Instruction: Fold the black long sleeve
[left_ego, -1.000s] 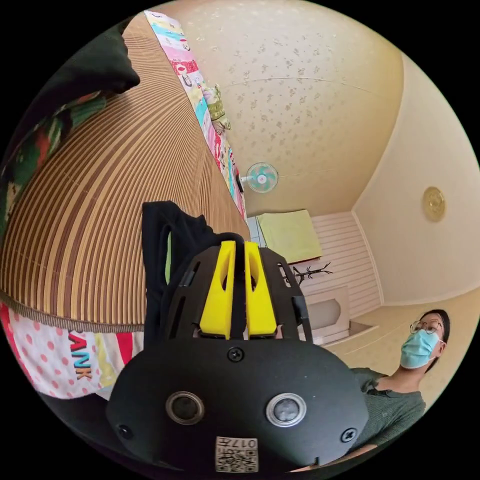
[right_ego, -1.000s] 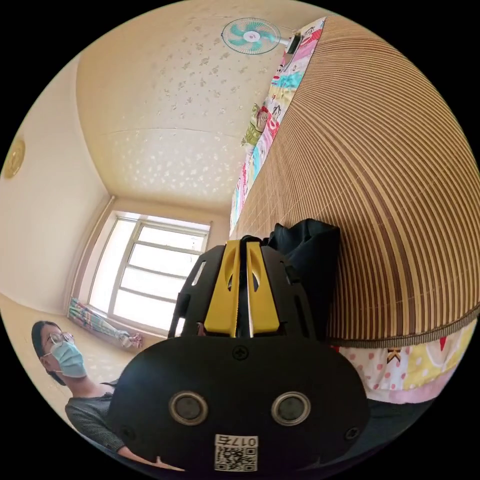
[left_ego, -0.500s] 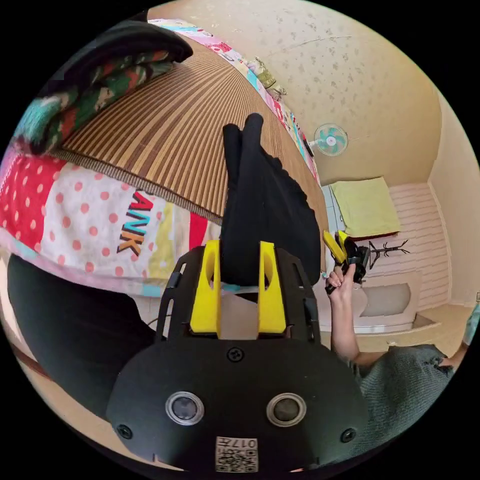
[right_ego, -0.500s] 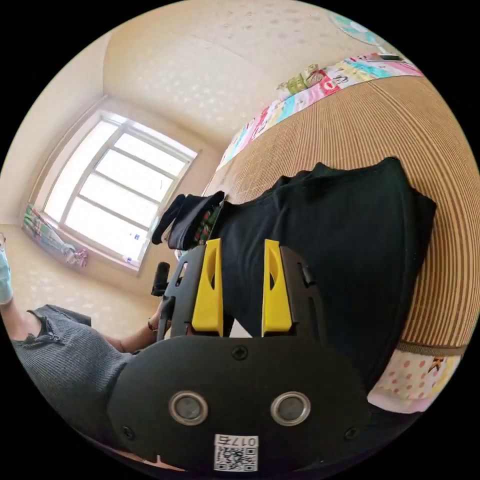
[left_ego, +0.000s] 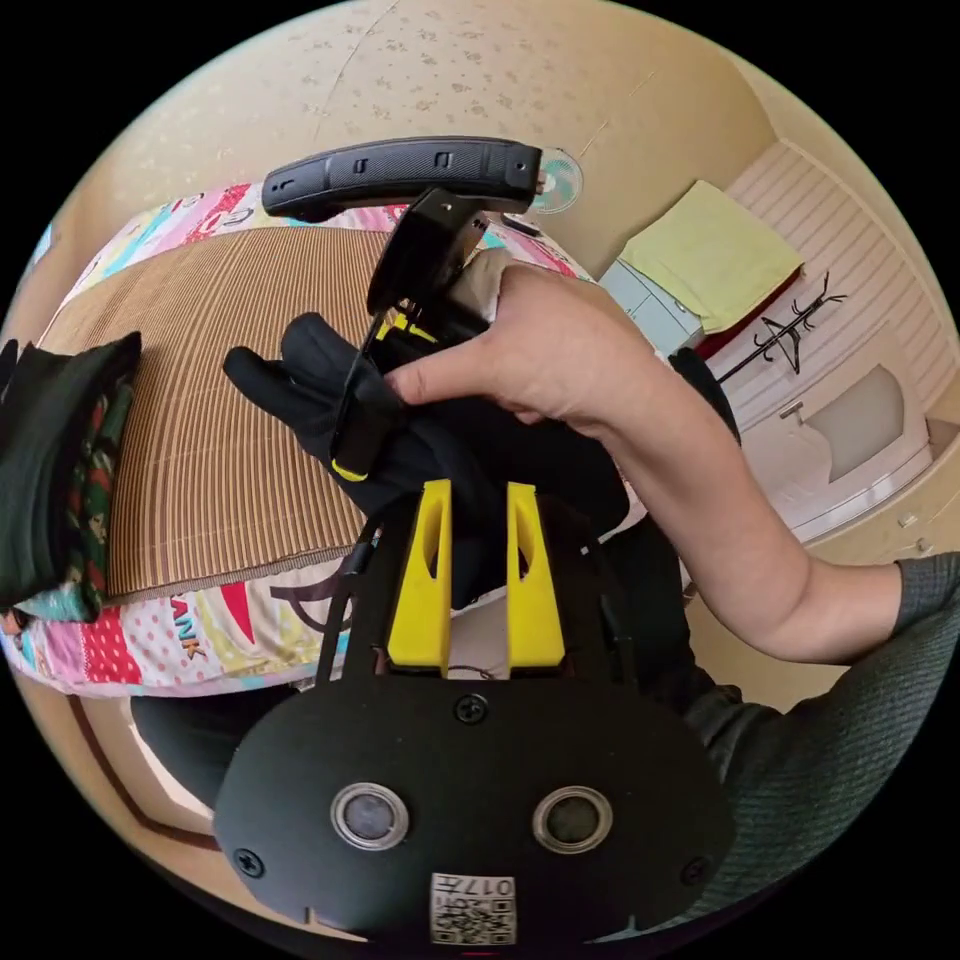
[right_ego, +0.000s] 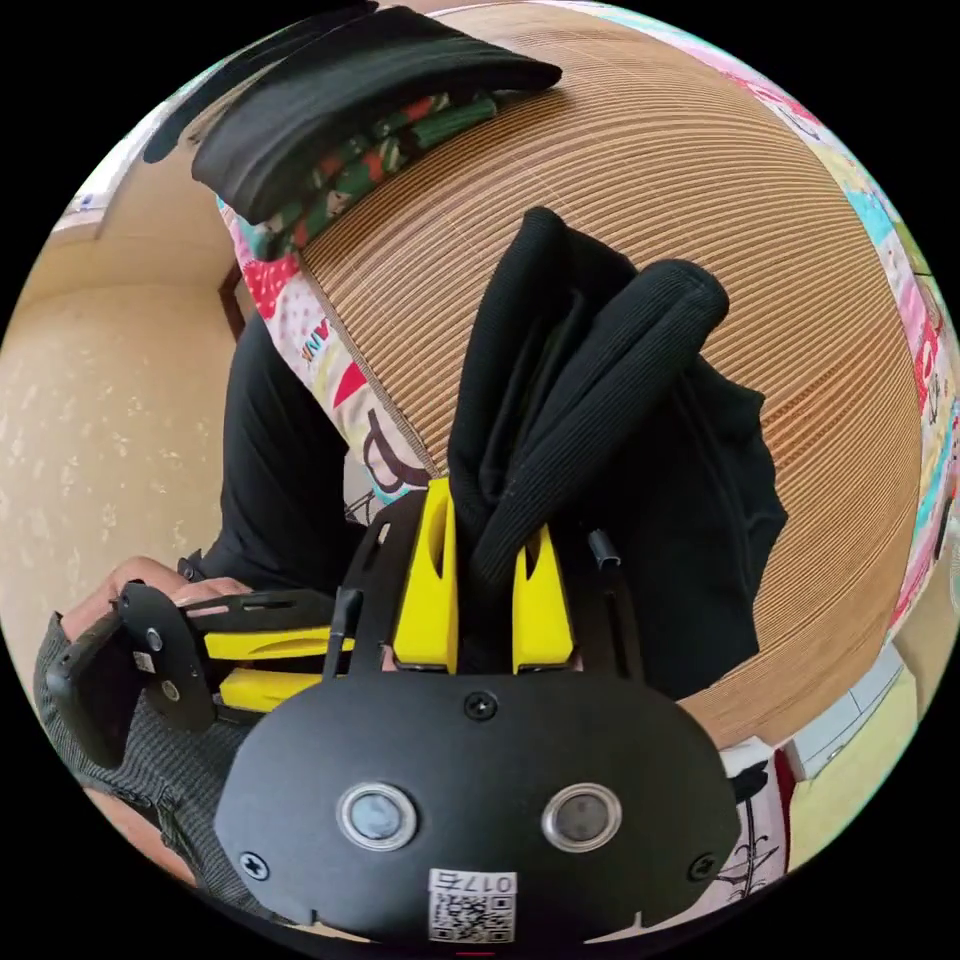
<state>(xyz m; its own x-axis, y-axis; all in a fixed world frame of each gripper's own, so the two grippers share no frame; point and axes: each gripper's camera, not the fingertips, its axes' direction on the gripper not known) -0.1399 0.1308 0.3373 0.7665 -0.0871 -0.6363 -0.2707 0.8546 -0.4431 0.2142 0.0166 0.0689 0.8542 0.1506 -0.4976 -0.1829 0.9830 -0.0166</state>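
Black long sleeve, bunched in folds, runs lengthwise straight ahead from the right gripper, whose jaws pinch its near end over the woven mat of the bed. Left gripper: jaws spread w/ cloth between, not pressed; right gripper is nearer, so likely leads.

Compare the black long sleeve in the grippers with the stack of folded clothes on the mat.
The black long sleeve is bunched between the right gripper jaws; the stack of folded clothes lies flat, untouched. The sleeve is all black; the stack shows green-red pattern under black. Both sit over the striped mat.
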